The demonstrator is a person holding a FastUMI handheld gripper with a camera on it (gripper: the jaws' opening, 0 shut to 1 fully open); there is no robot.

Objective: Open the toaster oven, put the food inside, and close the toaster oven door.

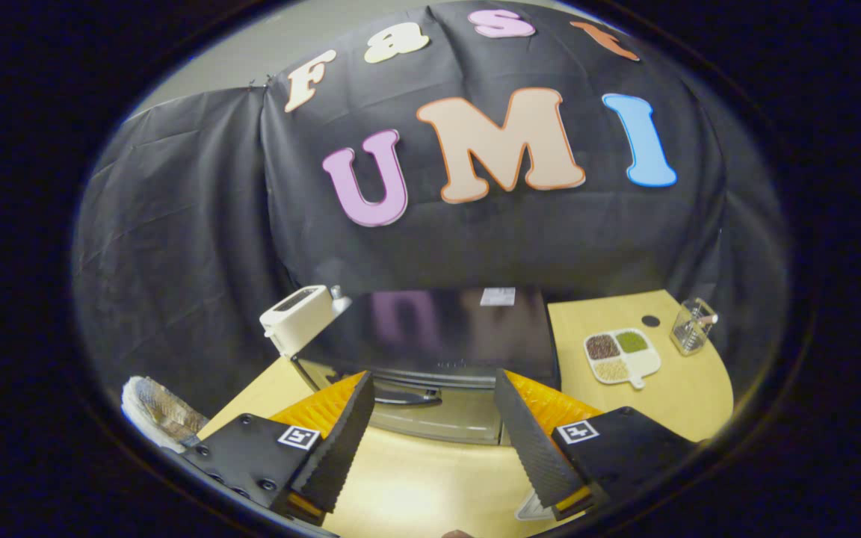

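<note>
The toaster oven (438, 329) stands on the wooden table (415, 486) straight ahead of my fingers, seen from above with its dark glossy top toward me. Its door (438, 418) is closed, and the dark handle (408, 398) runs across the top of the door just beyond my fingertips. My gripper (430, 441) hovers above the table in front of the oven, open, with nothing between its fingers. I cannot tell which item is the food.
A white toaster (300, 315) sits against the oven's left side. Right of the oven lie a white divided dish (622, 356) with grains and a glass measuring cup (692, 326). A cloth-lined basket (158, 415) rests at the table's left edge.
</note>
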